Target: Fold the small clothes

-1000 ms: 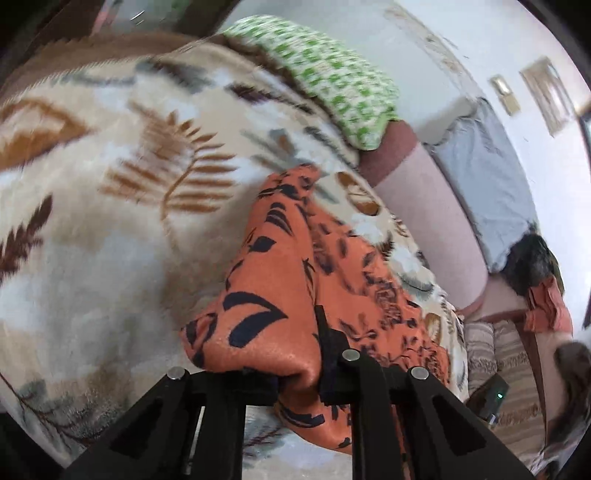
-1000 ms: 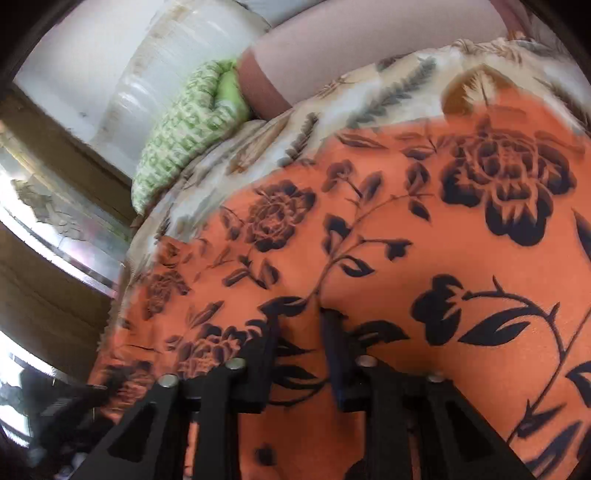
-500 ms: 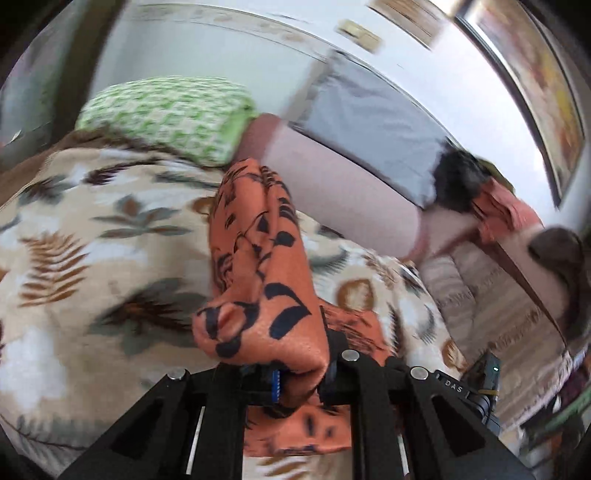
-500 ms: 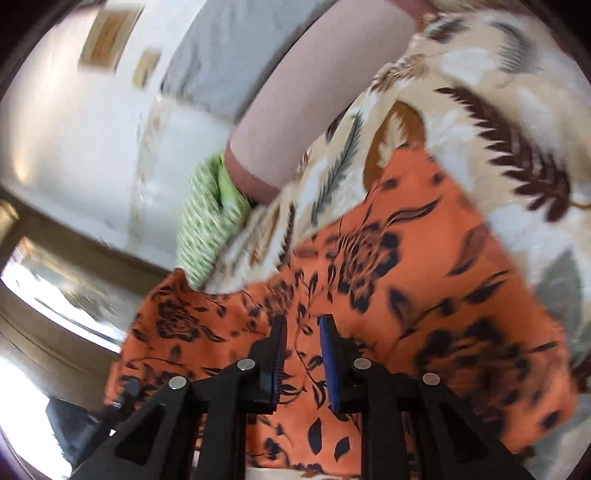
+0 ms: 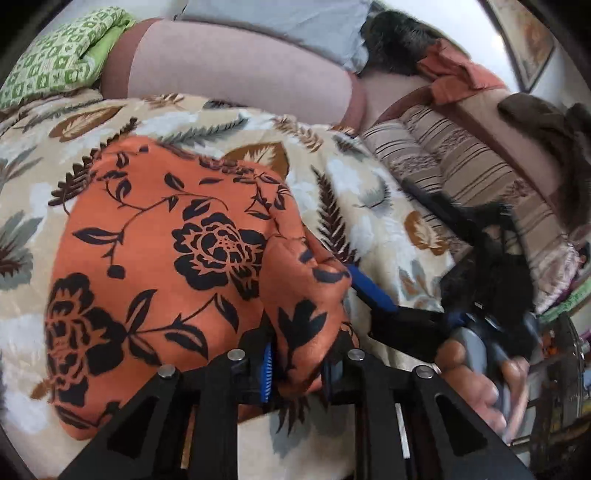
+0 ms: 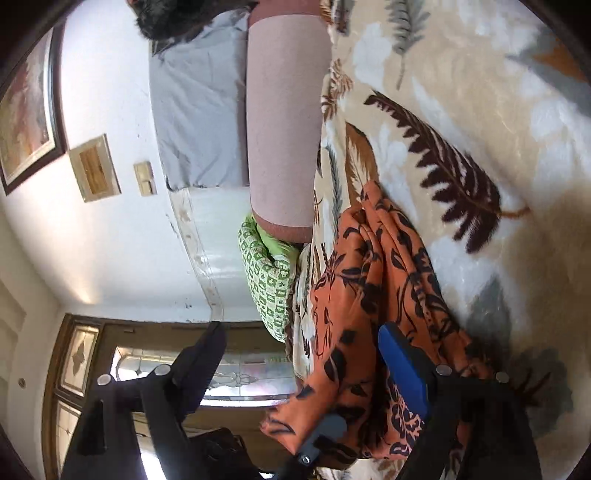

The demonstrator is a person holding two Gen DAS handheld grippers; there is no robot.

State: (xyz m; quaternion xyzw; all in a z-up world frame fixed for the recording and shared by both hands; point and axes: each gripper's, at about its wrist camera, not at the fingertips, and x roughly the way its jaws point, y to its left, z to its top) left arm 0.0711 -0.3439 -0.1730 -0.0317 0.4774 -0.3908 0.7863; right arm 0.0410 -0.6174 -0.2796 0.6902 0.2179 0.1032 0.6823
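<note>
Orange floral garment (image 5: 166, 258) lying folded on the leaf-print blanket (image 5: 369, 229); its near corner is bunched between the opening jaws of the left gripper (image 5: 297, 363), pads barely touching. Right gripper (image 6: 306, 354), jaws parting wide (empty), sits at 3 o'clock, motion-blurred. Garment's near edge is hidden behind the fingers.

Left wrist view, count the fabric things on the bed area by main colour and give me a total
Orange: 2, the floral garment and the crumpled cloth
Green: 1, the checked pillow
Beige: 1, the leaf-print blanket
Grey: 1, the plain pillow
Striped brown: 1, the cushion
Total: 6
</note>
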